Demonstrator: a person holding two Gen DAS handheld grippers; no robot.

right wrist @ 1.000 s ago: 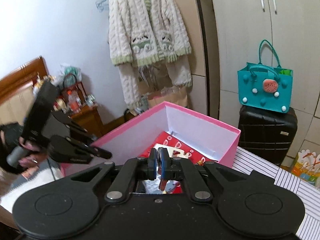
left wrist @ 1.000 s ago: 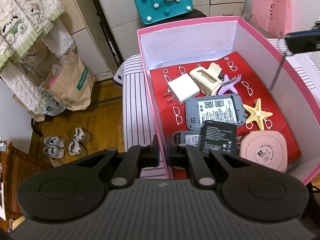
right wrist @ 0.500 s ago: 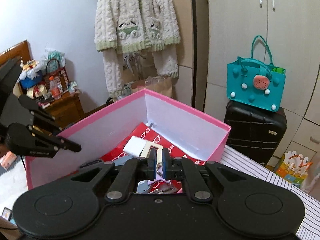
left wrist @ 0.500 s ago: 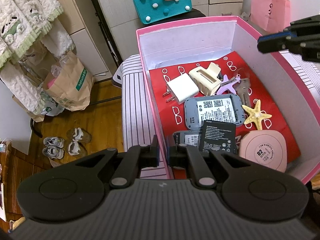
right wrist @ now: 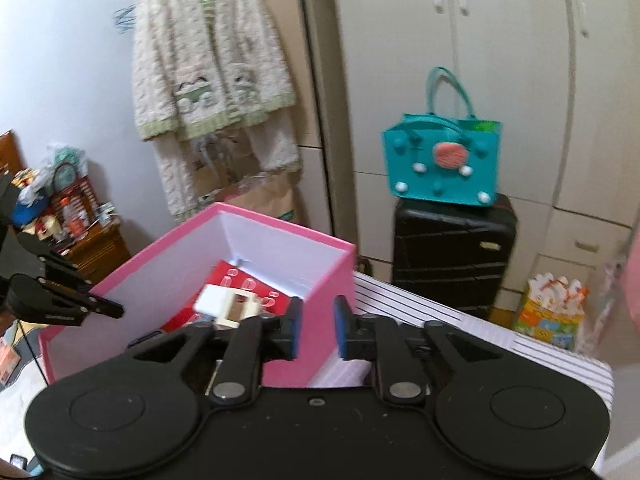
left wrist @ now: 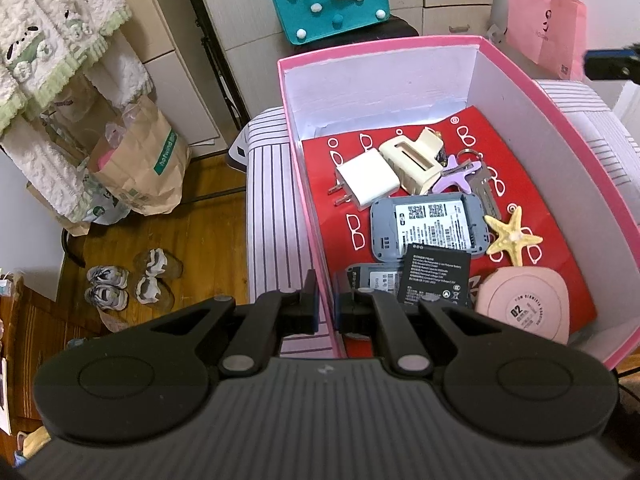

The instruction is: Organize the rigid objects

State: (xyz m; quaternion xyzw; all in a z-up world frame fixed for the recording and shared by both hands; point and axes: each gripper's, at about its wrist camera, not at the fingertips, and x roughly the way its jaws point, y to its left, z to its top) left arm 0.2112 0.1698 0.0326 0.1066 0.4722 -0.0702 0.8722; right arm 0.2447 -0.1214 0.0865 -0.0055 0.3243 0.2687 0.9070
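Observation:
A pink box (left wrist: 380,46) with a red liner stands on a striped surface (left wrist: 272,216). In it lie a white charger (left wrist: 368,184), a cream clip (left wrist: 412,160), a purple star clip (left wrist: 456,174), a key (left wrist: 486,190), a grey router (left wrist: 428,226), a black battery (left wrist: 436,278), a yellow starfish (left wrist: 514,236) and a pink round case (left wrist: 524,308). My left gripper (left wrist: 326,312) is shut on the box's near left wall. My right gripper (right wrist: 316,330) is outside the box (right wrist: 280,228), its jaws opening with nothing between them.
A teal bag (right wrist: 440,164) sits on a black suitcase (right wrist: 452,256) by the wardrobe. A pink paper bag (left wrist: 544,28) hangs beyond the box. A brown paper bag (left wrist: 140,168) and shoes (left wrist: 132,280) are on the wooden floor to the left. A knitted cardigan (right wrist: 208,60) hangs on the wall.
The key that hung from my right gripper now lies in the box by the purple clip. The right gripper has drawn back past the box's right rim and its jaws have parted.

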